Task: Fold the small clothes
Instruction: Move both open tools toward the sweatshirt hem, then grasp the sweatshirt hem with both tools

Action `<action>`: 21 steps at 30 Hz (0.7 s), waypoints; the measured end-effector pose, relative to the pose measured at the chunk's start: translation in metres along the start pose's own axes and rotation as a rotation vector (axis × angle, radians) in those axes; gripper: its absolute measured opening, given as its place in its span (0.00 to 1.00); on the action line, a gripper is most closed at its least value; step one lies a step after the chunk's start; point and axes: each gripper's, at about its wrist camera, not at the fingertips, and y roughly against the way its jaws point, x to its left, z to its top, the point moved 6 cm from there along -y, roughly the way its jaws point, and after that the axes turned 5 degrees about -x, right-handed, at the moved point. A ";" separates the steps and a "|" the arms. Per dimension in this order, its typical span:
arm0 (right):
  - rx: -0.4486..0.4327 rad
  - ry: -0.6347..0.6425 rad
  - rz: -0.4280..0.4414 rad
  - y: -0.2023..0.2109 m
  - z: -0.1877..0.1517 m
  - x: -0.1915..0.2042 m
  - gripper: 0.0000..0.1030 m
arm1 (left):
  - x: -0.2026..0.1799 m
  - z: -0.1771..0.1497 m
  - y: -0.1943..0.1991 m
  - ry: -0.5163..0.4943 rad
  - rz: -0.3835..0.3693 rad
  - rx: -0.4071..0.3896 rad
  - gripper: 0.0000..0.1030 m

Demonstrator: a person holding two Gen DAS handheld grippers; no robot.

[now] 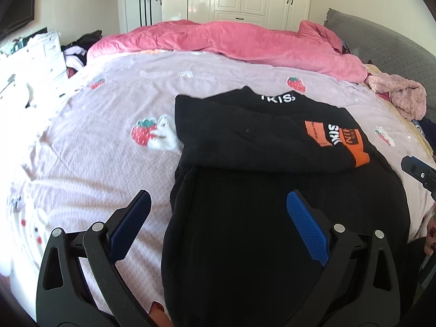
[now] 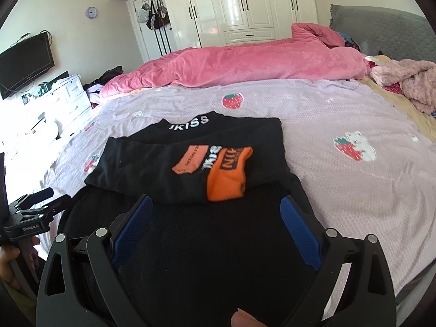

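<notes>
A black top (image 1: 245,141) (image 2: 190,160) with white "JKISS" lettering at the collar and orange patches on a folded-in sleeve lies on the lilac strawberry-print bedspread (image 1: 109,141) (image 2: 340,114). Its upper part is folded, and the lower body stretches toward me. My left gripper (image 1: 218,204) hovers open over the garment's near left edge, one finger above the sheet, the other above the black cloth. My right gripper (image 2: 215,207) is open over the lower body, just short of the orange patch (image 2: 229,179). Nothing sits between either pair of fingers. The right gripper's tip (image 1: 417,171) shows in the left wrist view.
A rumpled pink duvet (image 1: 231,41) (image 2: 245,62) lies across the far side of the bed. A fluffy pink garment (image 1: 400,95) (image 2: 408,79) sits by the grey headboard (image 1: 381,41). White wardrobes (image 2: 245,5) stand behind; a white dresser (image 2: 62,95) and TV (image 2: 24,62) are left.
</notes>
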 end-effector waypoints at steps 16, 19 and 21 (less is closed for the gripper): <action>0.077 -0.021 -0.052 0.032 -0.048 -0.033 0.91 | 0.029 -0.056 0.029 0.104 -0.058 0.078 0.91; 0.085 -0.005 -0.075 0.039 -0.059 -0.042 0.91 | 0.028 -0.067 0.032 0.102 -0.063 0.097 0.91; 0.099 0.001 -0.091 0.044 -0.069 -0.049 0.91 | 0.029 -0.074 0.032 0.106 -0.060 0.112 0.91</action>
